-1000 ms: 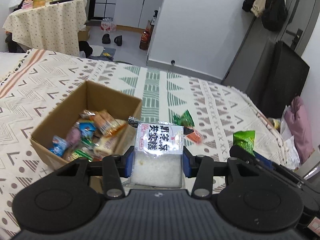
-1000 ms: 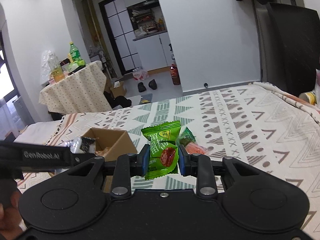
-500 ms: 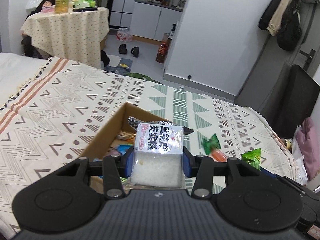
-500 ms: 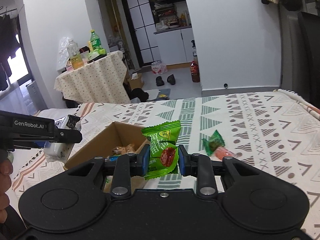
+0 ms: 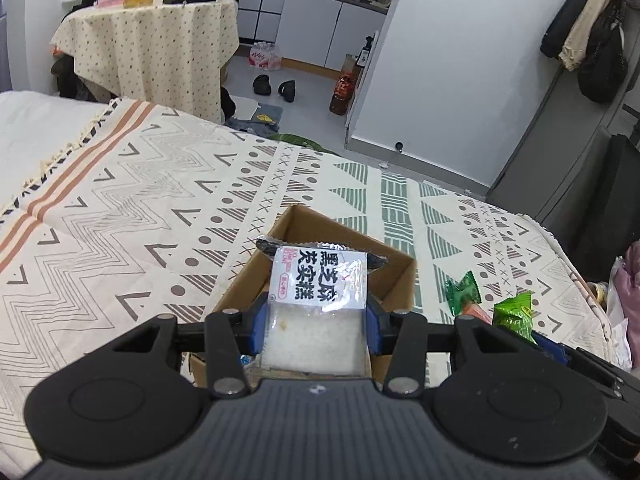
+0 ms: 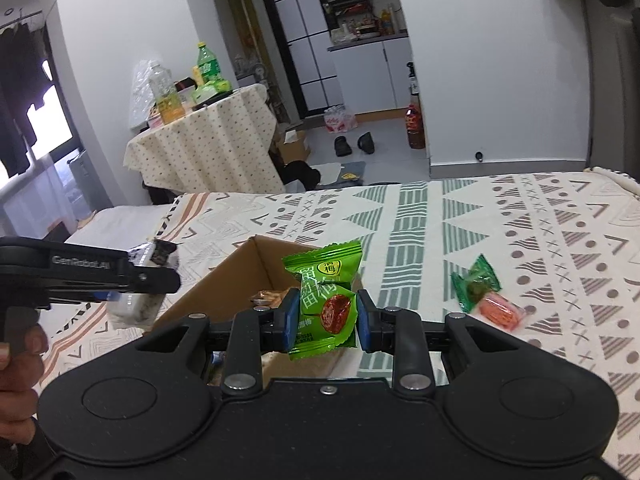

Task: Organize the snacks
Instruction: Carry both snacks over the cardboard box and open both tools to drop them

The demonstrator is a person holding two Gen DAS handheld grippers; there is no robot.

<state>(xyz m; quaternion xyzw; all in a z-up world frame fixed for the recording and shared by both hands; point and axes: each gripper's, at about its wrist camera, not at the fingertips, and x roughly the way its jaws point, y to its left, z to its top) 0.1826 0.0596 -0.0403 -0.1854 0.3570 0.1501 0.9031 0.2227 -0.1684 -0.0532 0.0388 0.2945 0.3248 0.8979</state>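
My left gripper [image 5: 316, 322] is shut on a clear packet of white rice cake [image 5: 318, 304] with a black-and-white label, held above the open cardboard box [image 5: 394, 280]. My right gripper [image 6: 327, 316] is shut on a green plum snack packet [image 6: 326, 296], which hangs over the near right corner of the same box [image 6: 240, 276]. The left gripper [image 6: 132, 276] shows from the side at the left of the right wrist view, with a hand behind it. A small green candy [image 6: 476, 282] and an orange-red one [image 6: 498, 312] lie on the patterned blanket [image 6: 520, 232] right of the box.
The box stands on a bed under a zigzag-patterned blanket [image 5: 140, 216]. Beyond the bed is a round table with a dotted cloth [image 5: 152, 40] carrying bottles. Shoes [image 5: 276, 88] and a dark bottle [image 5: 344, 92] are on the floor. Coats hang at the far right.
Both grippers have swung left and come over the box while keeping their packets. The box's contents are now mostly hidden behind the left gripper.
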